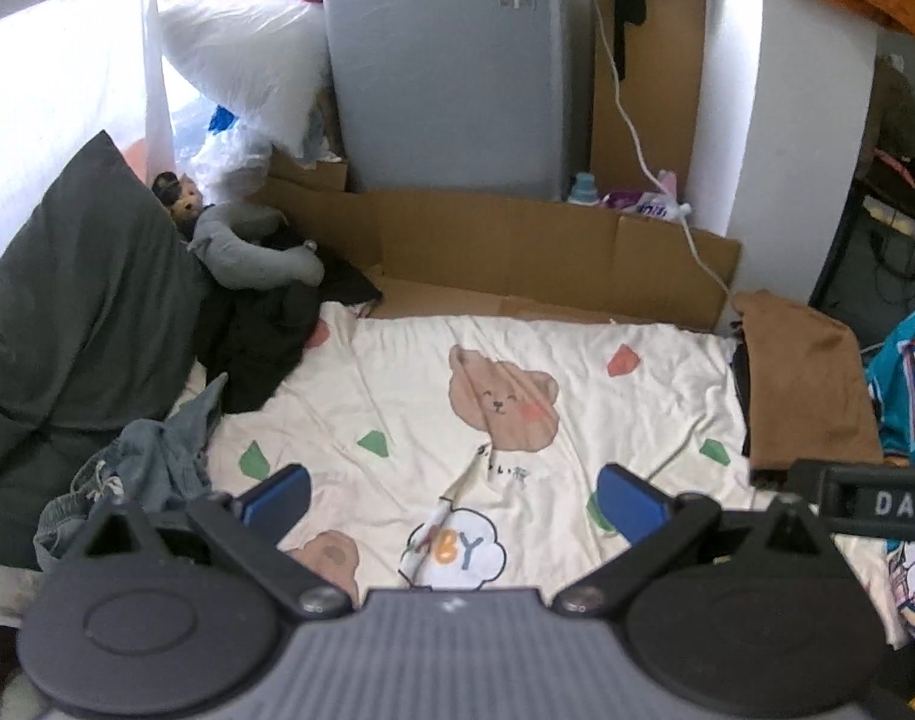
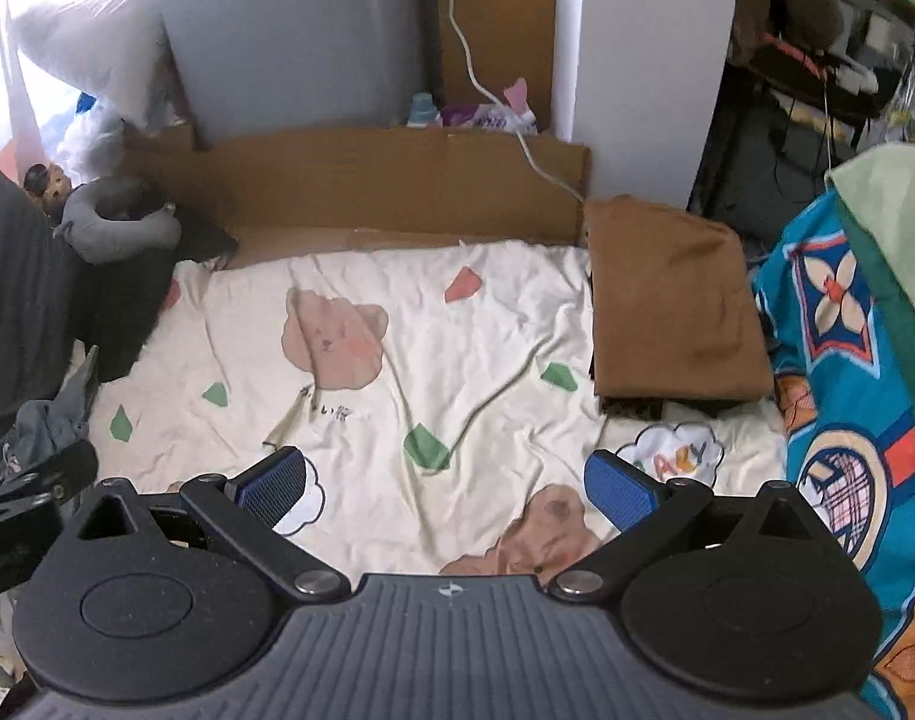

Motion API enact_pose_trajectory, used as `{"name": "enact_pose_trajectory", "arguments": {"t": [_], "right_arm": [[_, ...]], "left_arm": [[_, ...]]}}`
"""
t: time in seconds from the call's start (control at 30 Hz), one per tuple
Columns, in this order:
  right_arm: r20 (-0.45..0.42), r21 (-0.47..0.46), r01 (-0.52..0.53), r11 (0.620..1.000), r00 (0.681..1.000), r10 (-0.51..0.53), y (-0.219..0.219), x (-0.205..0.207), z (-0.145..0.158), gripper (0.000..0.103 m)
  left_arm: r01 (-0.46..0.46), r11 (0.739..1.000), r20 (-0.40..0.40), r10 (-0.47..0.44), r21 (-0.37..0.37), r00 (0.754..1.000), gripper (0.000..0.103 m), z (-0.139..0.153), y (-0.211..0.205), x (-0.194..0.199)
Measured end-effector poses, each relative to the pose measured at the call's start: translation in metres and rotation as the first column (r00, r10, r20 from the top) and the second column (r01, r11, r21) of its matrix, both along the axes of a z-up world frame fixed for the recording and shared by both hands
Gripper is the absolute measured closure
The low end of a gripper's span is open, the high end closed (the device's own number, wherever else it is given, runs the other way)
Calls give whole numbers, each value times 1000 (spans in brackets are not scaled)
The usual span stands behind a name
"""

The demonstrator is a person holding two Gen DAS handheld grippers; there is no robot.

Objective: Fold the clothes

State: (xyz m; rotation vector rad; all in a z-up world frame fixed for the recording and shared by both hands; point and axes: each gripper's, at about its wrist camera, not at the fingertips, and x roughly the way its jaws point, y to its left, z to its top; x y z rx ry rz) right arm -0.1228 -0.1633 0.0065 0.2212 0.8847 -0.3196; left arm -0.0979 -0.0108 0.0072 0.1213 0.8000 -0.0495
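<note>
Both the left claw [image 1: 451, 501] and right claw [image 2: 445, 483] are being held apart over the bear-print sheet [image 2: 457, 360], its 3 o'clock edge being bordered by folded brown cloth [image 2: 673, 300].

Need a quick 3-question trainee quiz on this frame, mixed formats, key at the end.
1. True or false: the left tongs and the right tongs are both open and hold nothing.
2. Multiple choice: the folded brown fabric garment lies on which side of the cream bear-print bedsheet? A) its left edge B) its right edge C) its middle
3. Fill in: the unfolded clothes, a crumpled blue denim garment and a black fabric heap, lie at the sheet's ____ side.

Key: 1 true; 2 B; 3 left
</note>
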Motion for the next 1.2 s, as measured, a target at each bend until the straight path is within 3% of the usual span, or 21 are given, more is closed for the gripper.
{"name": "enact_pose_trajectory", "arguments": {"t": [0.23, 0.7, 1.2], "right_arm": [[-33, 21, 40, 999, 999, -39, -7, 0, -5, 1], [-70, 60, -21, 998, 997, 25, 5, 11, -15, 1], [-68, 81, -10, 997, 998, 16, -1, 12, -14, 1]], "left_arm": [[-3, 1000, -30, 3, 0, 1000, 0, -5, 0, 7], [-23, 999, -69, 22, -22, 997, 0, -11, 8, 15], [-21, 999, -47, 20, -25, 999, 1, -9, 12, 15]]}}
